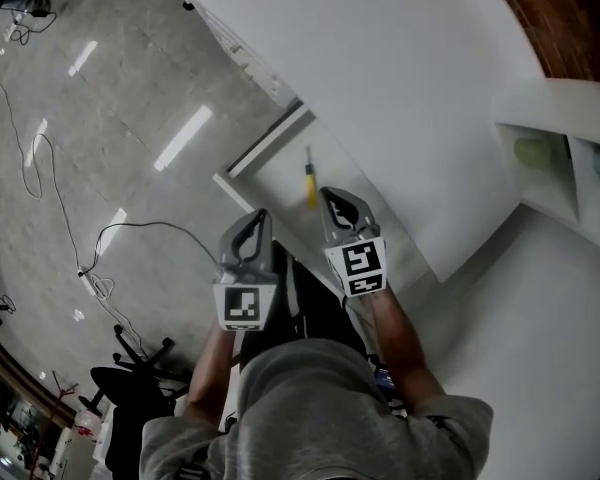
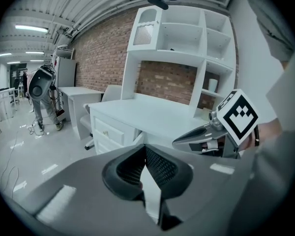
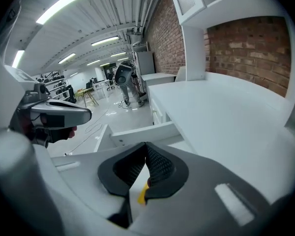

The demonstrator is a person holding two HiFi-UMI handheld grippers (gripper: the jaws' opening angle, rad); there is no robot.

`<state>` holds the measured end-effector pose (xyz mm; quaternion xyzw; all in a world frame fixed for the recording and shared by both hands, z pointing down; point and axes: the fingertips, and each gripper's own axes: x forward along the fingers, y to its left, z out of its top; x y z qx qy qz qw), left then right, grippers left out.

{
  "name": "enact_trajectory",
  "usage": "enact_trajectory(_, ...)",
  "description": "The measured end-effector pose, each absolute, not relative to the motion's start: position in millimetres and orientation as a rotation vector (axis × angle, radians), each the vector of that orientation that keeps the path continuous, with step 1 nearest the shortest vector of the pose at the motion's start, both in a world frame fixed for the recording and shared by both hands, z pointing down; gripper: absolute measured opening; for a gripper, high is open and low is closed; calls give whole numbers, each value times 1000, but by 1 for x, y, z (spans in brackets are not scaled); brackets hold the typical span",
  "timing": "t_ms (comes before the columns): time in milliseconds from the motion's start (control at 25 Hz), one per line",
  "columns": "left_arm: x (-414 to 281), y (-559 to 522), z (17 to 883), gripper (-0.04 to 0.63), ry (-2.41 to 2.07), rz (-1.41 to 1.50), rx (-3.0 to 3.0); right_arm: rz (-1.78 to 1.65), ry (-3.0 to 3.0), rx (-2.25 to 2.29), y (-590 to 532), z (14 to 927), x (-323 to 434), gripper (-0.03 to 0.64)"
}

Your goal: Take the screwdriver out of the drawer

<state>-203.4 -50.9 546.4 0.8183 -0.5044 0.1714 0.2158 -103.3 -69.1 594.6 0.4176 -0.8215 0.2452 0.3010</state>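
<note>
One open drawer (image 1: 272, 200) under the white surface (image 1: 380, 68) holds one screwdriver (image 1: 310, 183). Two tongs hover above the drawer, left tongs (image 1: 259, 215) and right tongs (image 1: 327, 193), both closed and empty.

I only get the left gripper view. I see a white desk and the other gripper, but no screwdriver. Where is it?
Observer: The head view shows the screwdriver, yellow handle, lying in the open drawer.
Operator: Is a gripper holding it?
Observer: No. The right gripper view shows the right gripper with its jaws together on nothing, and yellow showing beyond them.
Operator: Which gripper looks nearer?
Observer: In the head view the right one shows just beside it; the left gripper is off to the left.
</note>
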Motion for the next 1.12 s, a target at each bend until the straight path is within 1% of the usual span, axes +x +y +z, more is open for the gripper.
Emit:
enact_trajectory(480, -195, -52, 598, 11, -1394, 526, 2203, 738, -2131, 1021, -64, 665, -101, 6)
enact_trajectory(640, -197, -52, 604, 11, -1397, 538, 2196, 792, -2094, 964, -59, 685, -106, 76)
enact_trajectory(800, -193, -51, 607, 11, -1396, 537, 2188, 860, -2031, 912, -52, 710, -108, 196)
enact_trajectory(880, -192, -50, 608, 11, -1396, 535, 2179, 878, -2002, 906, -50, 721, -109, 227)
enact_trajectory(1120, -192, -49, 613, 11, -1391, 551, 2174, 908, -1957, 900, -49, 742, -111, 239)
